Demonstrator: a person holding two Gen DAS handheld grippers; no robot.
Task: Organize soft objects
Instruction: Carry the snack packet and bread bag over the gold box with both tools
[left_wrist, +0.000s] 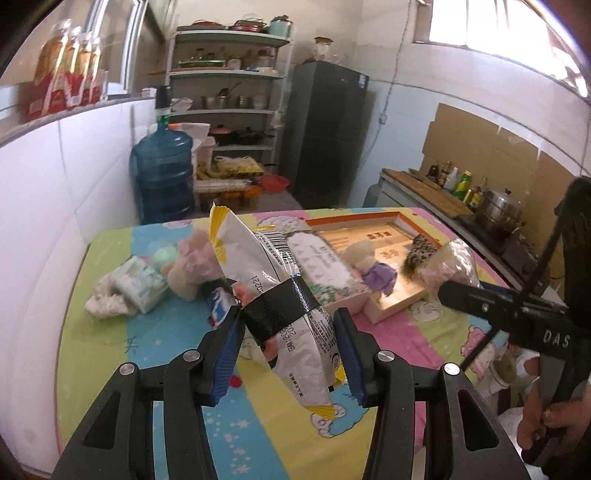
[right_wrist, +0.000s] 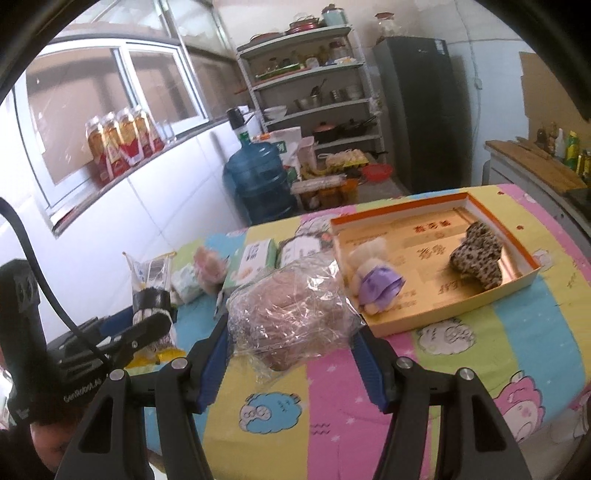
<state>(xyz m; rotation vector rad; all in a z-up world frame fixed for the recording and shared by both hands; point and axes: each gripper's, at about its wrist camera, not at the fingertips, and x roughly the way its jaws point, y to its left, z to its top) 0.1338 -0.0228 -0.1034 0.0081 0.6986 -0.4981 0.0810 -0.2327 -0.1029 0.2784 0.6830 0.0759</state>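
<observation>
Beside the shallow orange-rimmed cardboard tray, the right gripper clamps a clear-wrapped brownish soft bundle and the left gripper a black-taped white snack packet, both seemingly lifted, calling next for placing inside.

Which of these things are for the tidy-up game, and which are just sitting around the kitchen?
For the tidy-up: snack packet in the left gripper; clear-wrapped bundle in the right gripper; cardboard tray; purple plush; leopard cloth; tissue packs.

Just sitting around: water jug; shelf; fridge; steel pot.
</observation>
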